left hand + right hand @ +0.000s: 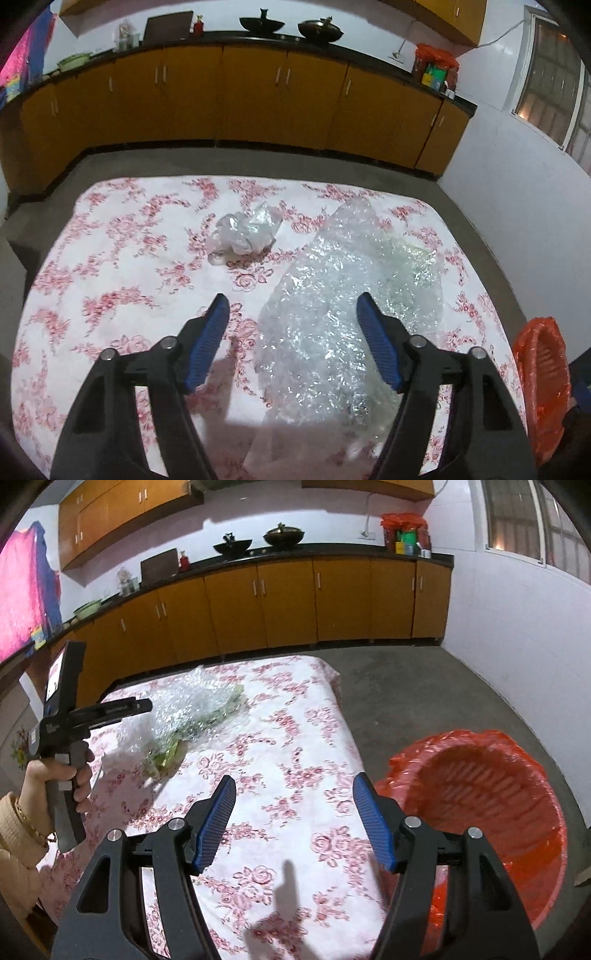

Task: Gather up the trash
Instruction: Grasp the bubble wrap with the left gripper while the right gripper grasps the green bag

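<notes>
A large sheet of clear bubble wrap (343,295) lies on the floral tablecloth (129,258), with something green under it in the right wrist view (184,720). A small crumpled clear plastic wad (243,232) lies farther back. My left gripper (293,306) is open and empty, hovering above the near part of the bubble wrap. My right gripper (294,786) is open and empty above the table's right side, beside an orange-lined bin (491,797), which also shows in the left wrist view (543,384).
The bin stands on the grey floor just right of the table edge. Orange cabinets (258,99) with a dark counter run along the far wall. The hand-held left gripper body (70,720) shows at the left of the right wrist view.
</notes>
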A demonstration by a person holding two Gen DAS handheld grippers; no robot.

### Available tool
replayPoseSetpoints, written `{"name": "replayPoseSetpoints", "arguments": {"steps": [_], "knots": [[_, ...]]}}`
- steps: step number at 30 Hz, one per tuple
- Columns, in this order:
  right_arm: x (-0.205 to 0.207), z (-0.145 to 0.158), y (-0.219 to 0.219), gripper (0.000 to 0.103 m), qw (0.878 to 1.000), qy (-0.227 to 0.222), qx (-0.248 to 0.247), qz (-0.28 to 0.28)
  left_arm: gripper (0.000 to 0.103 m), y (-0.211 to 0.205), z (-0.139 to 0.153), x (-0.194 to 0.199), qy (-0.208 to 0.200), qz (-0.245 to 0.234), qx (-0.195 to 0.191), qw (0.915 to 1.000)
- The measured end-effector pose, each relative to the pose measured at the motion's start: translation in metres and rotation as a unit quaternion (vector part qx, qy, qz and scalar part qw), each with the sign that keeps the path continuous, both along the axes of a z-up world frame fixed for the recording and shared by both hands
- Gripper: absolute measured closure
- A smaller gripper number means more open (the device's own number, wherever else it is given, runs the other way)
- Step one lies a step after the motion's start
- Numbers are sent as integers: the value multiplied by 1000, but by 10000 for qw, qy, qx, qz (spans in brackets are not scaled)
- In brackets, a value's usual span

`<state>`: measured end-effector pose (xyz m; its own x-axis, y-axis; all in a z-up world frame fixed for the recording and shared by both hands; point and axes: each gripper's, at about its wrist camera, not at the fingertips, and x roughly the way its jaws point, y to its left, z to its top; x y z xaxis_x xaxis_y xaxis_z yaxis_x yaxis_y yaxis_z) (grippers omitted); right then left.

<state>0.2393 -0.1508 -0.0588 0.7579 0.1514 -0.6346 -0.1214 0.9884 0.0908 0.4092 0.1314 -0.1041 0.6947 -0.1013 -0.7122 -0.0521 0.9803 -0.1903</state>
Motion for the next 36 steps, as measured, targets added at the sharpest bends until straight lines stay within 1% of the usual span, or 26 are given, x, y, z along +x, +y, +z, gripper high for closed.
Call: {"name": "replayPoseSetpoints", "arguments": {"steps": [1,2,3,4,6,7,10,14,19,22,24,27,30,32,36], "knots": [[0,-1,3,37,10000,14,-7,15,48,0,-2,1,23,-73,-45,10000],[1,-2,5,37,10000,32,-13,30,53,-1,-2,1,24,-135,-66,9999],[2,-3,7,37,10000,51,-20,43,61,-2,-3,1,3,-214,-81,9997],[1,-3,9,37,10000,59,-24,47,65,-3,-3,1,-19,-255,-63,9997],[1,-3,11,37,10000,70,-28,50,83,-7,-1,-4,-104,-353,-10,9993],[1,-3,11,37,10000,73,-28,51,87,-9,1,-6,-141,-396,-4,9991],[0,-1,15,37,9999,80,-31,64,90,-10,7,-15,-321,-467,40,9984],[-4,4,22,37,9999,42,-49,114,91,-9,24,-31,-590,-541,-32,9968],[-8,11,32,37,9997,-38,-78,231,92,-3,55,-58,-1026,-574,-141,9930],[-11,14,41,37,9995,-68,-90,310,92,6,73,-74,-1252,-489,-197,9907],[-13,17,48,37,9992,-97,-105,368,92,14,80,-82,-1344,-403,-244,9898],[-14,20,57,37,9988,-150,-128,445,92,34,92,-102,-1531,-136,-237,9878],[-10,23,71,38,9981,-211,-144,559,92,53,98,-119,-1630,122,-198,9864],[-5,23,81,39,9977,-211,-103,639,92,67,101,-131,-1703,333,-62,9848],[12,14,101,45,9972,-138,-84,729,92,88,102,-149,-1737,629,102,9827]]}}
